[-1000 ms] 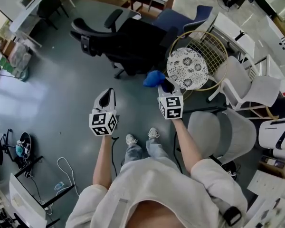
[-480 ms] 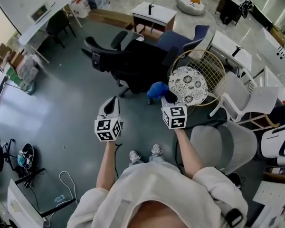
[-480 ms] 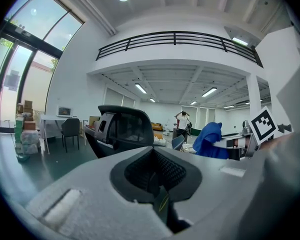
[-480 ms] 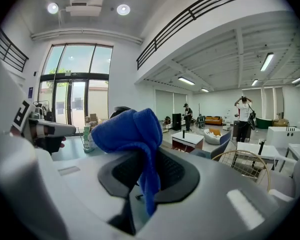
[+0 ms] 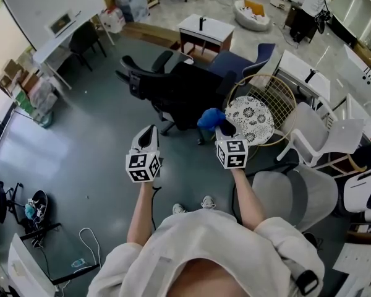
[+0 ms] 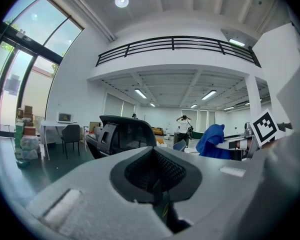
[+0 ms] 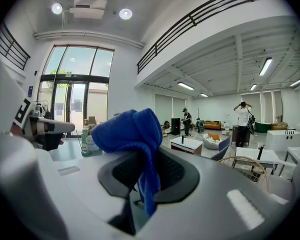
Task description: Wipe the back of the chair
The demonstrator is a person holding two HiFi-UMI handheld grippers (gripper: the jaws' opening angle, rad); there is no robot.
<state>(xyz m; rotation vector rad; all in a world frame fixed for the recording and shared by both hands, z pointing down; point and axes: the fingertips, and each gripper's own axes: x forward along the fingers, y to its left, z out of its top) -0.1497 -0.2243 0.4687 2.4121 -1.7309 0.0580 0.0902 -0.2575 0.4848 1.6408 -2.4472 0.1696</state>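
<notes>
Blue cloth (image 5: 209, 117) pinched in right gripper (image 5: 222, 126) jaws, bunched over them, just beside black chair (image 5: 179, 82); contact with chair unclear. Left gripper (image 5: 149, 132) jaws closed together, nothing between, near chair, facing chair back (image 6: 127, 133), apart from it.

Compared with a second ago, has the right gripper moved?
Yes. Against the round patterned cushion, the right gripper, shut on the blue cloth, has edged forward, closer to the black office chair.
</notes>
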